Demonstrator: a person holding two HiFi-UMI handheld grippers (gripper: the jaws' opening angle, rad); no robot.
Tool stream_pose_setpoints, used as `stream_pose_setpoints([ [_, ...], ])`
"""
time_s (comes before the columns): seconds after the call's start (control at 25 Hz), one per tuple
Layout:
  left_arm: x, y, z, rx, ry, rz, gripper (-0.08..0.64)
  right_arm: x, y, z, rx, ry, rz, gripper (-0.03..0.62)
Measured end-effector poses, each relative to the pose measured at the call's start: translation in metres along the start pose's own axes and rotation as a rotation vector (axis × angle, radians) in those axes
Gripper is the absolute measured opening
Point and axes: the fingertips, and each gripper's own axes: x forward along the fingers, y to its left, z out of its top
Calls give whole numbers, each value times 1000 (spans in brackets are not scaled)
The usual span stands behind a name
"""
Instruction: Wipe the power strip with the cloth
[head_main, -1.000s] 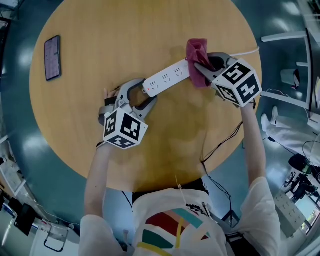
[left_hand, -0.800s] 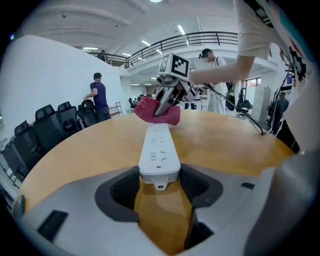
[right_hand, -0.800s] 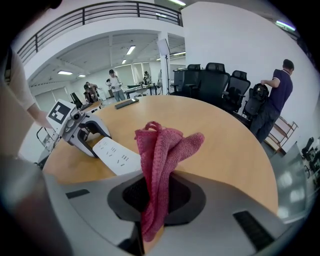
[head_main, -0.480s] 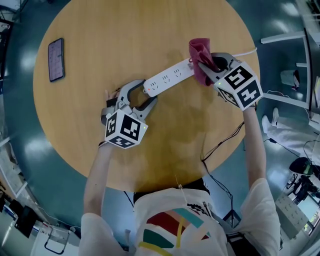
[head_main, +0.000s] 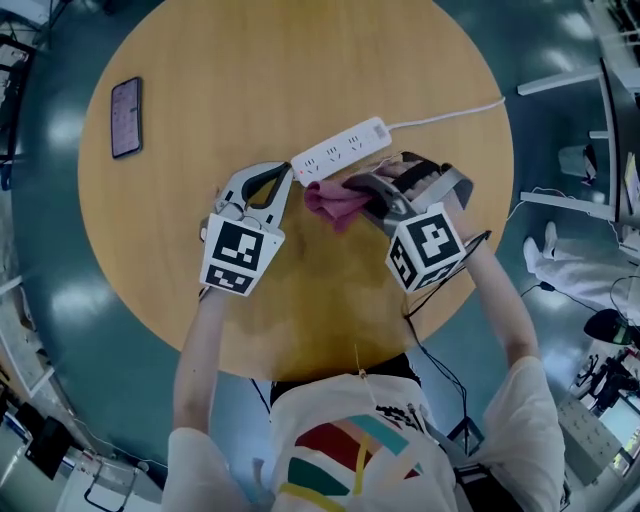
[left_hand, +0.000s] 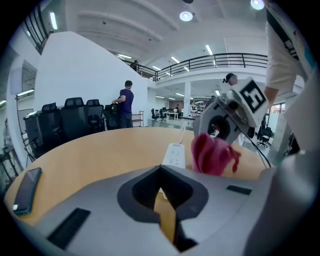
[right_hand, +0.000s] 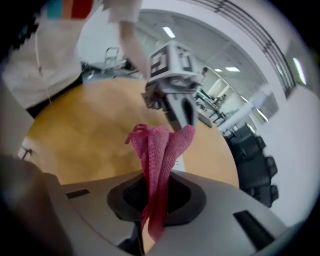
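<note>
A round wooden table (head_main: 200, 300) is seen from above. The white power strip (head_main: 340, 150) lies diagonally at upper centre, with its cord running off to the right. The right gripper (head_main: 352, 186) clamps a bunched pink cloth (head_main: 332, 198) just below the strip's left end, apparently not touching it. The left gripper (head_main: 286, 170) sits just left of the cloth, its jaws pressed together on nothing. No wiping contact shows. Whether the strip is clean cannot be told, so a pass may remain.
</note>
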Motion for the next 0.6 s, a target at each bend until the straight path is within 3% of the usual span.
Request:
stream_pose_setpoints([
  [0.12,12,-7,0,28,37,-2,41,26,18,12,-226,54,-27,40],
  [0.24,21,-11,-9,17,81,-11,41,38,9,29,-297,31,-110,40],
  [0.48,24,-11,-18,-37,93,5,41,49,1,33,-275,12,-138,40],
  [0.6,25,-14,-18,38,111,44,41,50,4,27,-243,16,-124,40],
])
